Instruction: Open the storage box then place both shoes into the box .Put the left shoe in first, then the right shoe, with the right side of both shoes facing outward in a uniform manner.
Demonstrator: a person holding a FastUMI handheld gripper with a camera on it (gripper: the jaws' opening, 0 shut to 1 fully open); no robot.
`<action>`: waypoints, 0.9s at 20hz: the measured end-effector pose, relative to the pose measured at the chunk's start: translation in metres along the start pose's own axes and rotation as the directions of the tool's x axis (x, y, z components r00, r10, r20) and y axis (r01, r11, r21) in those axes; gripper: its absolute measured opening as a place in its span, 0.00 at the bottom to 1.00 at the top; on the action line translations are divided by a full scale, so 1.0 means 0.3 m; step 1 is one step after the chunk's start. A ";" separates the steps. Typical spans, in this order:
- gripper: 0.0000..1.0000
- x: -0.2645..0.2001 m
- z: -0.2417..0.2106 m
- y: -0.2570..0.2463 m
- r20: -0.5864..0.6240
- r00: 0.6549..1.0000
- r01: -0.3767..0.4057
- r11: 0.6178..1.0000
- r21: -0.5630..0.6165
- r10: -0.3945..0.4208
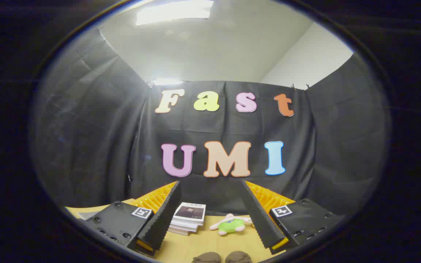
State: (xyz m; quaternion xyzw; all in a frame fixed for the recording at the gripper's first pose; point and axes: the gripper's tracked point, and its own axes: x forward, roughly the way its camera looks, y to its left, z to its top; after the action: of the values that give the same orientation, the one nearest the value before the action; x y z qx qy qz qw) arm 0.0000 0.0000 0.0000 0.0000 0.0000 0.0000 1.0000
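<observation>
My gripper [210, 188] is open, its two fingers spread wide and raised above the wooden table [210, 243], with nothing between them. Low between the finger bases, at the near end of the table, the tops of two dark brown shoes [220, 257] peek into view side by side; the rest of each shoe is hidden.
A stack of books [188, 218] lies on the table beyond the left finger. A small green and pink plush toy [230, 224] lies to its right, between the fingers and further off. The black cloth booth wall stands behind the table.
</observation>
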 end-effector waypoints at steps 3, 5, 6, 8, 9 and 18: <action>1.00 0.000 0.012 0.021 0.005 1.000 -0.007 1.000 -0.011 0.008; 1.00 0.006 0.019 0.037 0.011 1.000 -0.014 1.000 -0.020 0.014; 1.00 0.010 0.026 0.041 0.012 1.000 -0.015 1.000 -0.025 0.016; 1.00 0.015 0.026 0.052 0.014 1.000 -0.019 0.999 -0.028 0.019; 1.00 0.011 0.026 0.056 0.012 1.000 -0.019 0.999 -0.027 0.019; 1.00 0.021 0.006 0.054 -0.012 1.000 -0.020 1.000 -0.025 0.019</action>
State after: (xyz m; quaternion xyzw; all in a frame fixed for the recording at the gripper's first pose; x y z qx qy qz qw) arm 0.0064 0.0163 0.0017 -0.0124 0.0058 0.0097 0.9999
